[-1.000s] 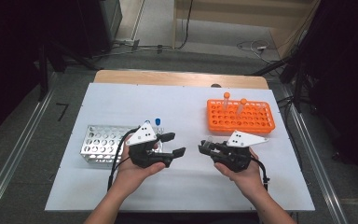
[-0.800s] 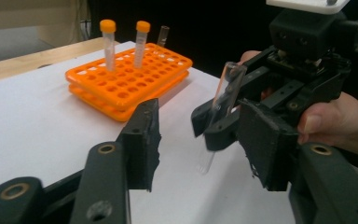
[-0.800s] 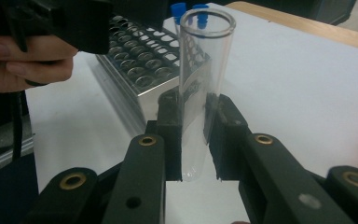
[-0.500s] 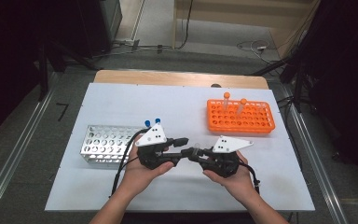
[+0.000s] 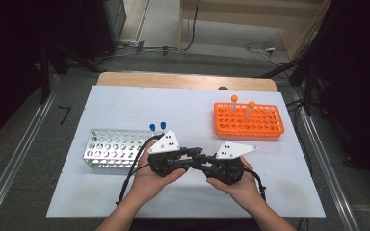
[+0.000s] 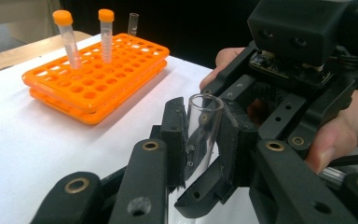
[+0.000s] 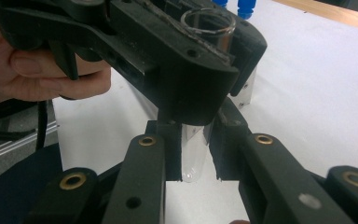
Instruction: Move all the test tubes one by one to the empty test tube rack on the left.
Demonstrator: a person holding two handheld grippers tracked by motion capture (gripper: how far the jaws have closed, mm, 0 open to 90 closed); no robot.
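A clear, uncapped tube point(image 6: 205, 126) stands upright between both grippers above the middle of the white table. The jaws of my left gripper point(image 6: 204, 140) have just been closing, and their pads now press on the tube's upper part, just under its rim point(image 7: 209, 21). My right gripper point(image 7: 193, 149) is shut on the tube's rounded lower end point(image 7: 191, 161). From above, the left gripper point(image 5: 196, 154) and the right gripper point(image 5: 203, 161) meet tip to tip, each held in a hand.
An orange rack point(image 5: 248, 120) at the back right holds two orange-capped tubes point(image 5: 234, 103) and one clear open tube point(image 6: 133, 23). A metal rack point(image 5: 113, 148) at the left holds two blue-capped tubes point(image 5: 157, 127). The table's front edge point(image 5: 183, 215) lies under the forearms.
Both hands have moved inward until the grippers meet at the table's middle. The left jaws went from open to closed on the clear tube held in the right gripper.
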